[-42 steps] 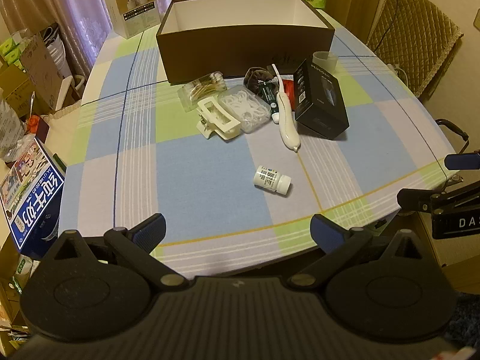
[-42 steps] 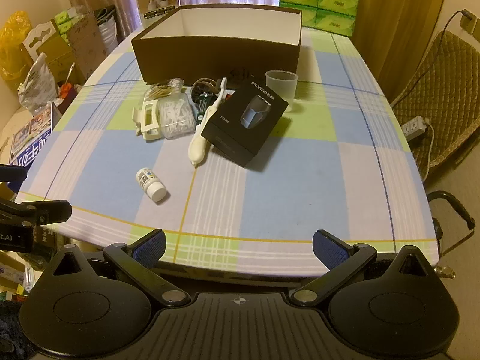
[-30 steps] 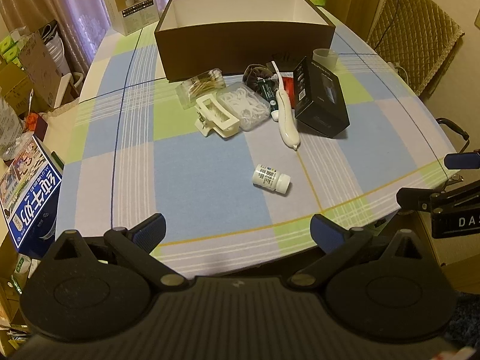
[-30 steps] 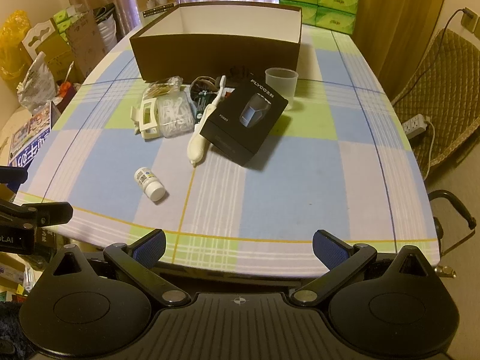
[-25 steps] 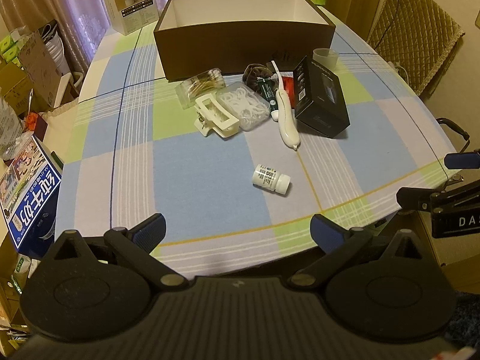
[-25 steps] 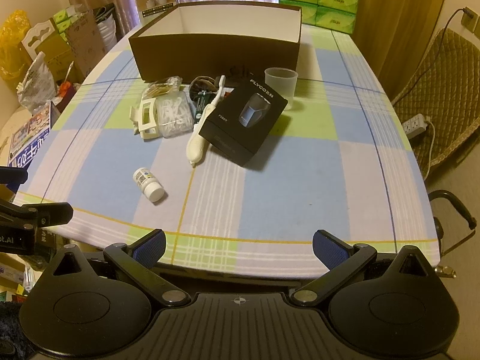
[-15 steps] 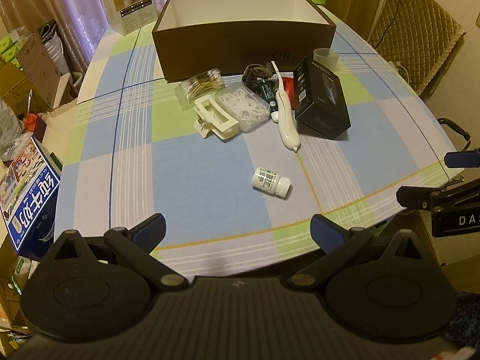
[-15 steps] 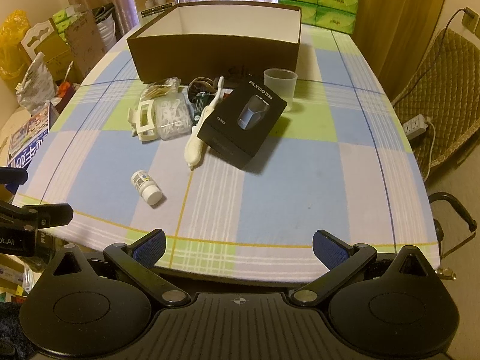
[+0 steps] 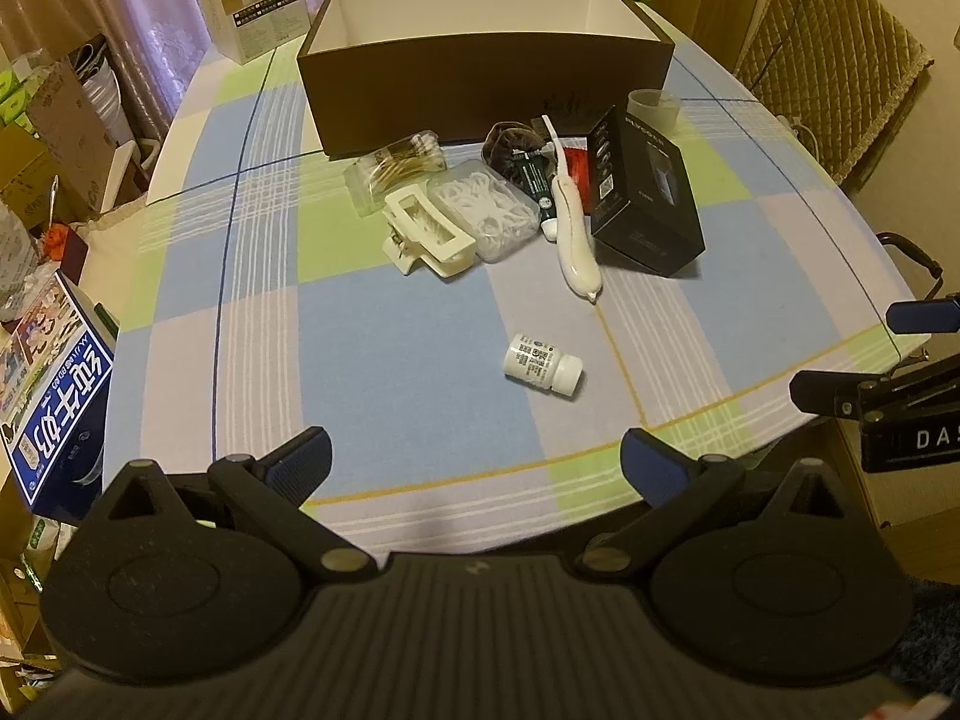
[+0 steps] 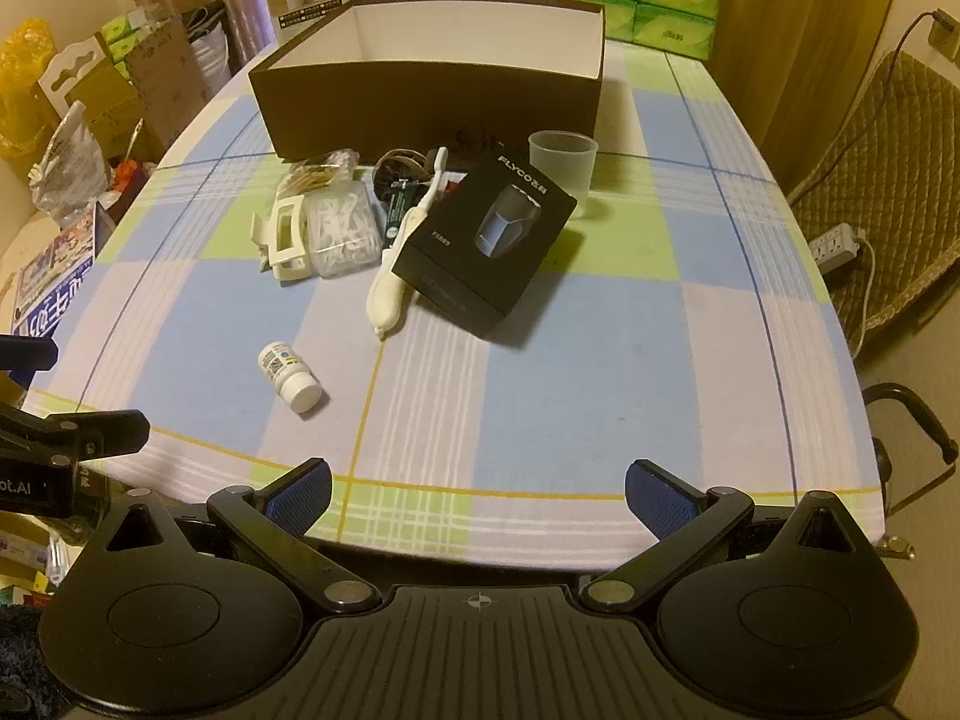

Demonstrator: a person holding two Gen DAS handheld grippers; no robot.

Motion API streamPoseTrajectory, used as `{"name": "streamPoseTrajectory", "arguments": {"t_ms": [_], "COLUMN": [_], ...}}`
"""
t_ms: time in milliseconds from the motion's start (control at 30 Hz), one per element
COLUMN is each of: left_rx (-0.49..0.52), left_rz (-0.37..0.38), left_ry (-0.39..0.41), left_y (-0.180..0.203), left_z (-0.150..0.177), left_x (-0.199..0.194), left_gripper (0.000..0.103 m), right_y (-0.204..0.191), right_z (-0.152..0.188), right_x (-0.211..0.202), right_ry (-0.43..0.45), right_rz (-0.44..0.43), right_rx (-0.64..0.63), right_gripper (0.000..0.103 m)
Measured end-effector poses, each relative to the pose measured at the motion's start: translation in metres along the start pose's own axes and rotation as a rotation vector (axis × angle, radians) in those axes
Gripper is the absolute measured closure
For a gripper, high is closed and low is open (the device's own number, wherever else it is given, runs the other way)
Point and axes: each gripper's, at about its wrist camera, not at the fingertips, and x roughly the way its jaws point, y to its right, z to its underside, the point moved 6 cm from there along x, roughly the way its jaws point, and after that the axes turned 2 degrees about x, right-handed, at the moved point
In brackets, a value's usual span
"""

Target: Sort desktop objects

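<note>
With both the left gripper (image 9: pixel 474 459) and the right gripper (image 10: pixel 477 486) spread empty, we probably approach the pill bottle (image 9: pixel 542 362) squarely across its barrel first.

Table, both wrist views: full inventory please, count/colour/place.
storage box: 1, brown, open, far end of the table
pill bottle: 1, white, lying alone nearest the tongs
electric toothbrush: 1, cream, lying beside the shaver box
shaver box: 1, black, right of the pile
hair claw: 1, cream, left of the pile
floss pick case: 1, clear
cotton swab box: 1, clear, by the storage box
cup: 1, frosted, behind the shaver box
left tongs: open, empty
right tongs: open, empty
</note>
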Motion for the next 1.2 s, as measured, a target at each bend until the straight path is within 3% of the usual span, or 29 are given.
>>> {"name": "streamPoseTrajectory", "arguments": {"t_ms": [667, 1200], "left_rx": [0.009, 0.012], "left_rz": [-0.008, 0.027], "left_ry": [-0.016, -0.032], "left_y": [0.010, 0.013], "left_z": [-0.014, -0.028], "left_x": [0.018, 0.039], "left_gripper": [0.002, 0.002], "right_y": [0.013, 0.018], "right_z": [-0.009, -0.018], "right_x": [0.011, 0.015], "right_ry": [-0.012, -0.009], "right_rz": [-0.003, -0.007], "right_rx": [0.017, 0.005], "right_gripper": [0.002, 0.002]}}
